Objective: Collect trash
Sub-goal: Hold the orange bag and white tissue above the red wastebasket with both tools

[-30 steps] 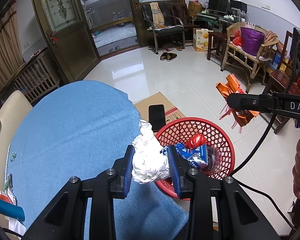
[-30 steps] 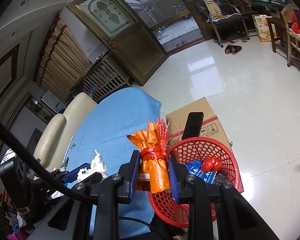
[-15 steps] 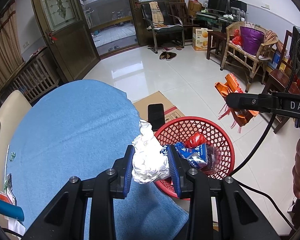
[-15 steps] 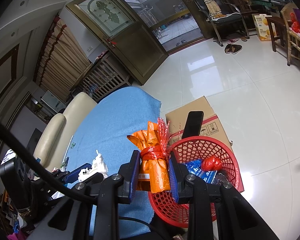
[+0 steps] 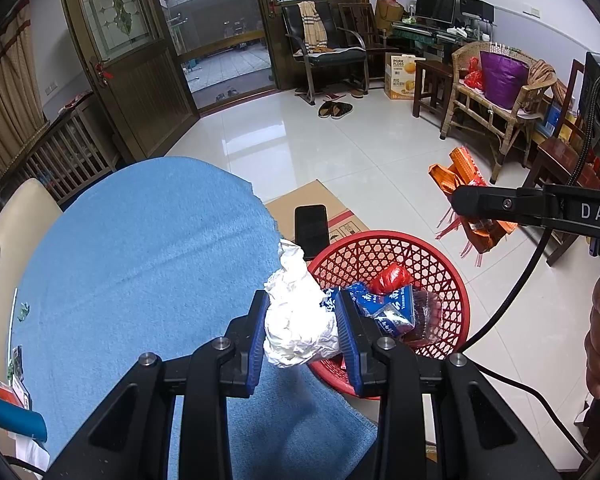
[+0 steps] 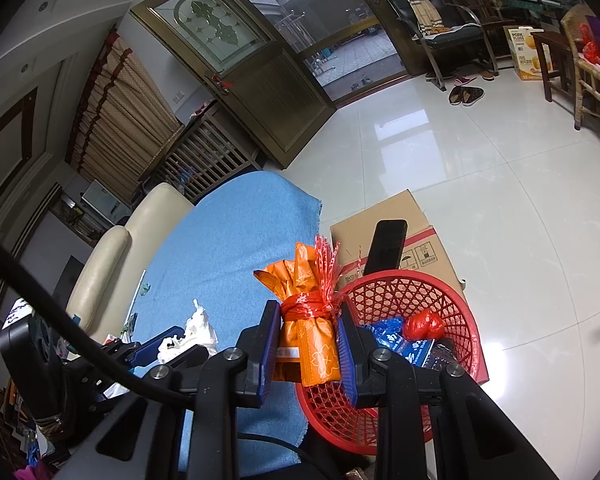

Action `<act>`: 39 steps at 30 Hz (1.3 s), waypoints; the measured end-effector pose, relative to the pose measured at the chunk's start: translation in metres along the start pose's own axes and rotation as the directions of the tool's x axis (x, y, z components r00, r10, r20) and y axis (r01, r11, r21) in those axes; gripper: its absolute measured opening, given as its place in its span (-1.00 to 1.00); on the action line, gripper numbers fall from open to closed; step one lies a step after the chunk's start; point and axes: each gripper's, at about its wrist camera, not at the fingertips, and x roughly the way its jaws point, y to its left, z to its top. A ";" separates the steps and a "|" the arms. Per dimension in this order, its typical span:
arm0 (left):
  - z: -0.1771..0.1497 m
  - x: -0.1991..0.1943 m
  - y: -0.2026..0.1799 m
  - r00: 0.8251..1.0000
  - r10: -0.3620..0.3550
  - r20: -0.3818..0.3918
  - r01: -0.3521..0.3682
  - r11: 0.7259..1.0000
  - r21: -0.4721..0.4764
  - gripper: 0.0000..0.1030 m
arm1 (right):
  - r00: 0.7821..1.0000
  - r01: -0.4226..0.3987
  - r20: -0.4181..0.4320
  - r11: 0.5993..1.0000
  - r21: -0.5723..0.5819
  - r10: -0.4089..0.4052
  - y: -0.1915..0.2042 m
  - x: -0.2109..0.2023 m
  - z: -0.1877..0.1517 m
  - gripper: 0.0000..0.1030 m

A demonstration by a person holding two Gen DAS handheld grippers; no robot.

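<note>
My left gripper is clamped on a crumpled wad of white paper, its blue pads pressing both sides. The wad sits above the near edge of the worktop, which is covered by a blue cloth, just beside the rim of a red plastic basket.

My right gripper is closed on an orange wrapper bundle tied round the middle with a red frilled band. It hangs over the blue cloth's edge, just left of the red basket in that view. From the left wrist view the same bundle shows to the right, beyond the basket, at the tip of the right gripper's black arm.

The basket stands lower than the worktop, beside it. Inside lie a blue printed packet, a small red crumpled piece and some clear plastic. Behind the basket is a flat cardboard box on the pale tiled floor, with a black phone propped on it. A cream chair stands at the worktop's far side.
</note>
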 end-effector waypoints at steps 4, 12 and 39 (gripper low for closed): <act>-0.001 0.001 -0.001 1.000 -0.001 -0.003 0.001 1.000 0.000 -0.32 | 1.000 0.000 -0.002 1.000 0.003 0.000 -0.001 0.001 0.000 -0.43; 0.000 0.003 -0.002 1.000 -0.004 -0.008 0.004 1.000 -0.001 -0.32 | 1.000 0.002 -0.006 1.000 0.005 -0.002 -0.002 0.003 0.000 -0.43; -0.002 0.010 -0.003 1.000 -0.014 -0.024 0.014 1.000 0.002 -0.32 | 1.000 0.010 -0.019 1.000 0.026 -0.009 -0.008 0.008 -0.002 -0.43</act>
